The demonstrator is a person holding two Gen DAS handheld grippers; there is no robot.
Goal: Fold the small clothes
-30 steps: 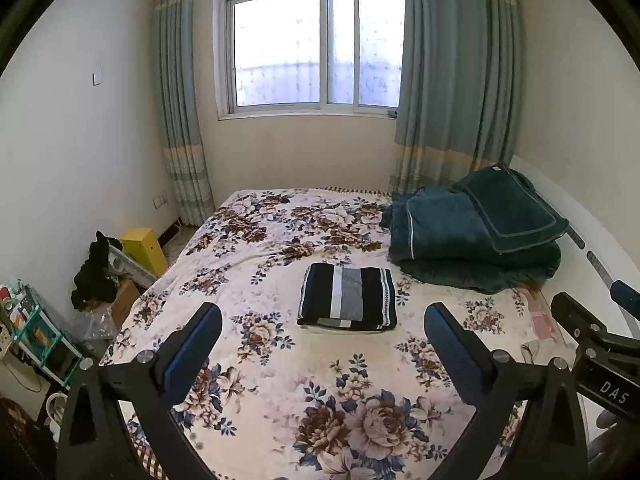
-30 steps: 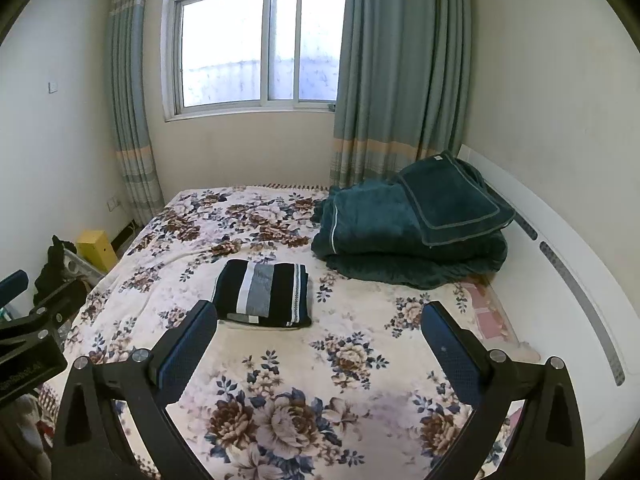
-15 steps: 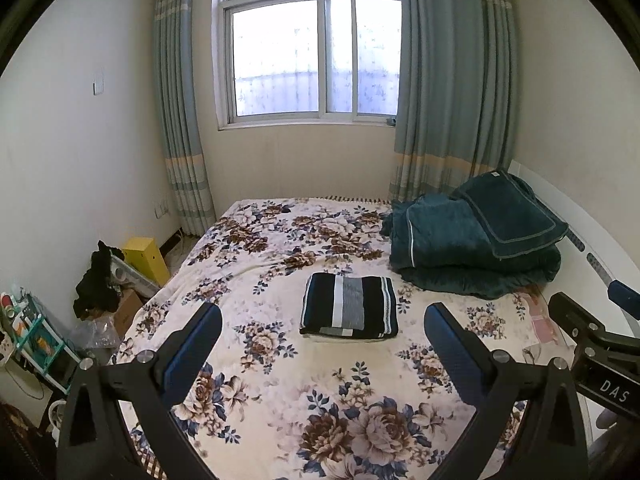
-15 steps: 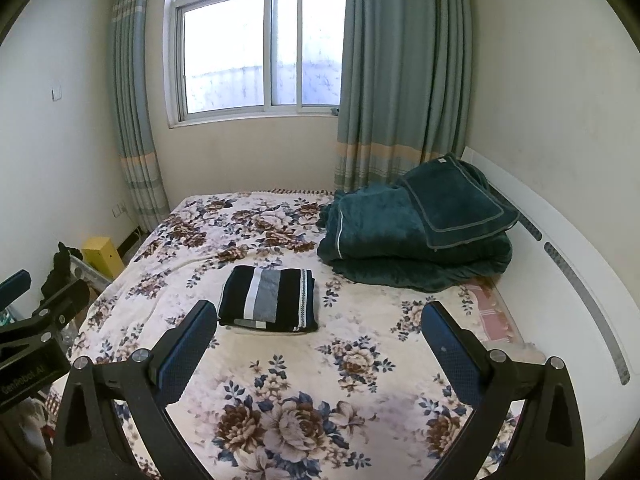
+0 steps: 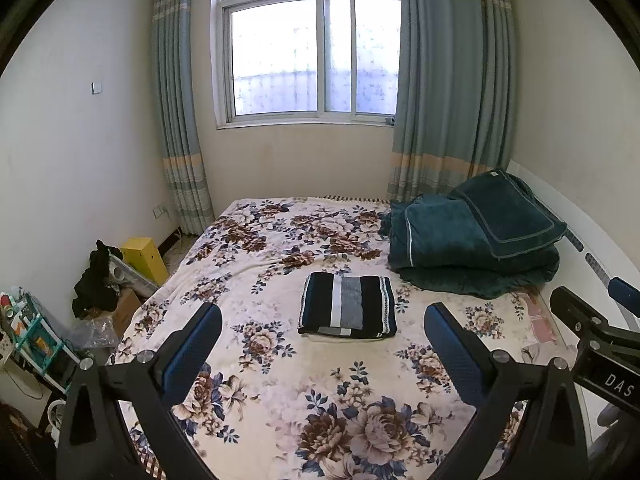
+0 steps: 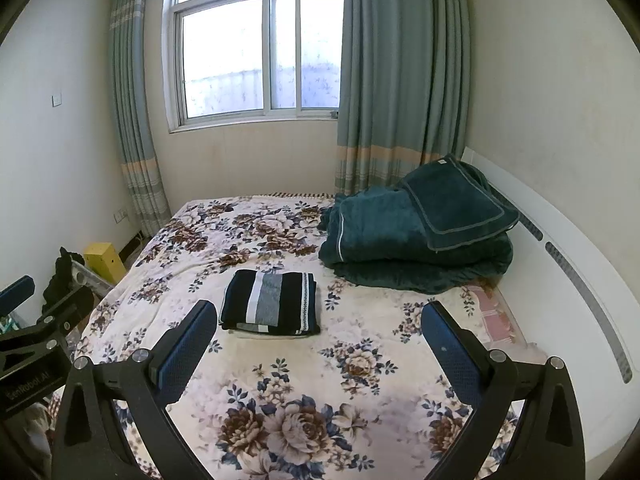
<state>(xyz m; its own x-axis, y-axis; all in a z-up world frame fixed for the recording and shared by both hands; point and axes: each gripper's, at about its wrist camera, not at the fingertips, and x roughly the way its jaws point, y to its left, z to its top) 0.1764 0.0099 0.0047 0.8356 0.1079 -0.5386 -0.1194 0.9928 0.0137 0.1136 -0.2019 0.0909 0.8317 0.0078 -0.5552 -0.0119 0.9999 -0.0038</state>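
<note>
A small striped garment (image 5: pixel 347 305), black, white and grey, lies folded in a neat rectangle on the floral bedspread (image 5: pixel 280 360); it also shows in the right wrist view (image 6: pixel 271 304). My left gripper (image 5: pixel 322 328) is open and empty, held above the bed well short of the garment. My right gripper (image 6: pixel 318 326) is open and empty too, to the right of the left one. The right gripper's body shows at the right edge of the left wrist view (image 5: pixel 592 332).
A dark green folded quilt (image 5: pixel 476 240) lies at the bed's far right by the white headboard (image 6: pixel 560 264). A yellow box (image 5: pixel 145 254), black clothes (image 5: pixel 96 280) and a cluttered shelf (image 5: pixel 28 336) stand on the floor to the left. Window and curtains are behind.
Both grippers have drawn back and risen a little from the bed; the folded garment looks farther away. The garment has not moved. Both stay open.
</note>
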